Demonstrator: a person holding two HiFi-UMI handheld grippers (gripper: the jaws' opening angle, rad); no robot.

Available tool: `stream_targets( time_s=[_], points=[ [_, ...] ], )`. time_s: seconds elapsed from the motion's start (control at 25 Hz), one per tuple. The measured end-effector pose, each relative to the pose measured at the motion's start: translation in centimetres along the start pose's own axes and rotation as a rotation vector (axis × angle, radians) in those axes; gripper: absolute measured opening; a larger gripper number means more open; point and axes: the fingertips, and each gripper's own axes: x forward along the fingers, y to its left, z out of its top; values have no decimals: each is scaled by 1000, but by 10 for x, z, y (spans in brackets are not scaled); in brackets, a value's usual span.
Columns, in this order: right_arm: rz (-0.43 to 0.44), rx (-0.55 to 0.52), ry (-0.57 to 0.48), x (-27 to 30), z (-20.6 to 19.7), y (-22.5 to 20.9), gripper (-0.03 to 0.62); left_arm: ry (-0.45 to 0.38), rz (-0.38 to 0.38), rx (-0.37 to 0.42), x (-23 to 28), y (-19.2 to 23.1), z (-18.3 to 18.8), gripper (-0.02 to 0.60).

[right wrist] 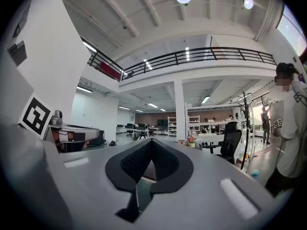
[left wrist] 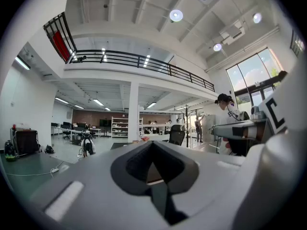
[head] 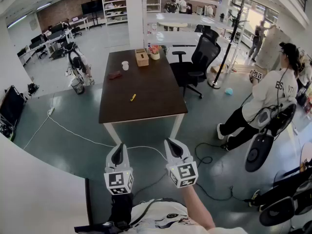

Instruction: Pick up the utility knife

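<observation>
Two grey hand-held grippers sit nearest, low in the head view, each with its cube of square markers. The left gripper and the right gripper point forward side by side over the grey-green floor, well short of the table. Each gripper's own view shows its dark ridged pads pressed together at the tips with nothing between them. That suits an approach, since nothing lies within reach to grasp.

Farther off stands the dark brown rectangular table on white legs. The small yellow utility knife lies flat near its middle, a little left, with bare wood all round it. That clearance should leave room for a grasp from above once a pair of jaws parts.

Toward the far end of the table are a dark reddish lump on the left, a white cup, a wooden tissue box and a small pot of flowers. A black office chair is drawn up at the far right side. A person in a white top stands well to the right.

By my reading the pick has not started, and the table must be reached first.
</observation>
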Motion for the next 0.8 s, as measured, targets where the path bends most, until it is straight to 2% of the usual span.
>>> stream_targets(
  time_s=[0.8],
  points=[
    [11, 47, 4, -2, -3, 0, 2, 38, -10, 0, -1, -1, -6, -3]
  ],
)
